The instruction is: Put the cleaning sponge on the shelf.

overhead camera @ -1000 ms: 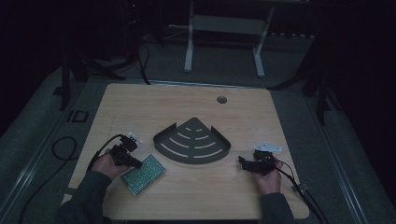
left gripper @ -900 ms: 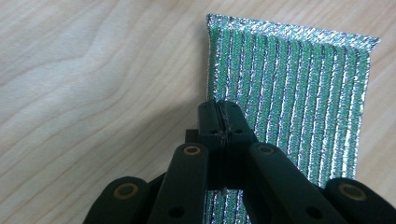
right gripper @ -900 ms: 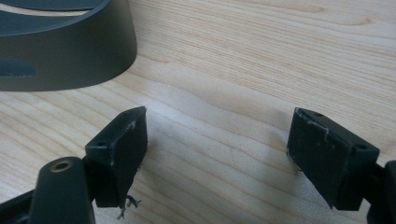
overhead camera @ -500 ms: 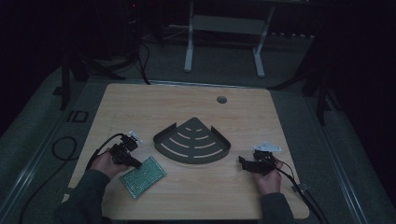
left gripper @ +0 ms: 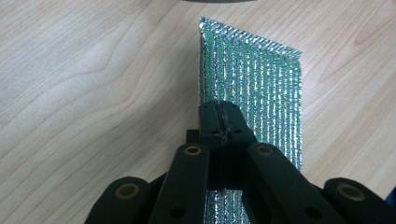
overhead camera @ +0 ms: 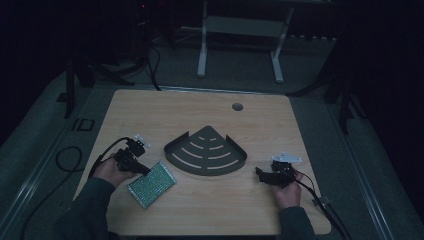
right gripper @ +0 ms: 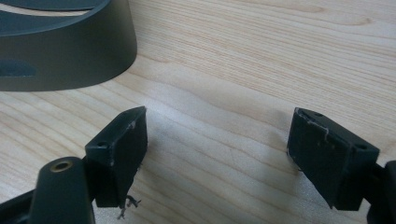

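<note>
Foil pouch (left gripper: 252,88), silvery green with a ribbed, glittering weave, lies flat on the pale wood-grain worktop (overhead camera: 200,110) near its front left part, set at a slant to the edge. It is a thin rectangle with crimped borders, and nothing tells what it holds. The left tongs (left gripper: 219,122) are pinched tight on the near edge of this pouch; in the left gripper view their two black jaws meet with the foil caught between them, and the rest of the pouch stretches away beyond the tips. In the high view the same left tongs (overhead camera: 141,169) sit at the pouch's (overhead camera: 151,183) upper left edge, with the person's left hand (overhead camera: 112,171) behind them.

Just beyond the pouch, mid-worktop, stands a dark grey quarter-round tray (overhead camera: 206,152), a fan shape with a low smooth wall and curved slots cut through its floor; it holds nothing. Its rounded wall (right gripper: 70,70) shows matt and plain in the right gripper view.

The right tongs (right gripper: 217,142) stand wide apart over bare wood, their square black pads scuffed at the corners, gripping nothing. In the high view they (overhead camera: 259,173) rest right of the tray, close to it but apart.
</note>
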Demonstrator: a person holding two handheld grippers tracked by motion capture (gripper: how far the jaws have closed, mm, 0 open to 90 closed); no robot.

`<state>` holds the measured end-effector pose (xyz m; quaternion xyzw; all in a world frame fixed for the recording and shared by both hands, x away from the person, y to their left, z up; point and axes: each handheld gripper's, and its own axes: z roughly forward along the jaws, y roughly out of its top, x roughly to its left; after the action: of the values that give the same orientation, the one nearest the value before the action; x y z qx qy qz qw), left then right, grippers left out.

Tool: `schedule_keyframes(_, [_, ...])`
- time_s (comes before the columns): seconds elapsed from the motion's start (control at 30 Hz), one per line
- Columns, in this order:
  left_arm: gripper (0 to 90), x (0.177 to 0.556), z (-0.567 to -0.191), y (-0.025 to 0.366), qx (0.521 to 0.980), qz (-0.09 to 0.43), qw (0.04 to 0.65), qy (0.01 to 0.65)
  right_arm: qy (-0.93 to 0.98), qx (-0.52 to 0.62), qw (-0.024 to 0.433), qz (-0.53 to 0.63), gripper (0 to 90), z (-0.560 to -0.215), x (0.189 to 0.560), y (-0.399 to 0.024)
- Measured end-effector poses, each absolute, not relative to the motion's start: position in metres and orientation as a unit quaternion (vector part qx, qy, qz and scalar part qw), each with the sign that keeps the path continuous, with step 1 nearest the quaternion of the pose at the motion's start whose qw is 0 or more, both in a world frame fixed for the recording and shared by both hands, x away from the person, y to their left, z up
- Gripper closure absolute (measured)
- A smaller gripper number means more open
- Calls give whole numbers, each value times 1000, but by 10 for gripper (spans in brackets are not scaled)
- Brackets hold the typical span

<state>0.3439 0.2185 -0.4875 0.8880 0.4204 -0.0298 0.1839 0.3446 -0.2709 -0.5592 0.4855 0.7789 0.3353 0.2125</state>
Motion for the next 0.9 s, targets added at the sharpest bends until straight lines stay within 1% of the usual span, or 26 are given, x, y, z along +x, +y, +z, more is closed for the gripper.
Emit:
schedule_keyframes(0.2, [900,345,-482,220,888,-25,189,419,779,485,213,335,197,-559,345,-271])
schedule_keyframes(0.37, [900,346,-471,222,884,-11,202,422,779,485,213,335,198,-559,345,-271])
schedule_keyframes(0.9, [900,348,-455,222,884,4,209,419,779,485,212,335,198,-559,345,-271])
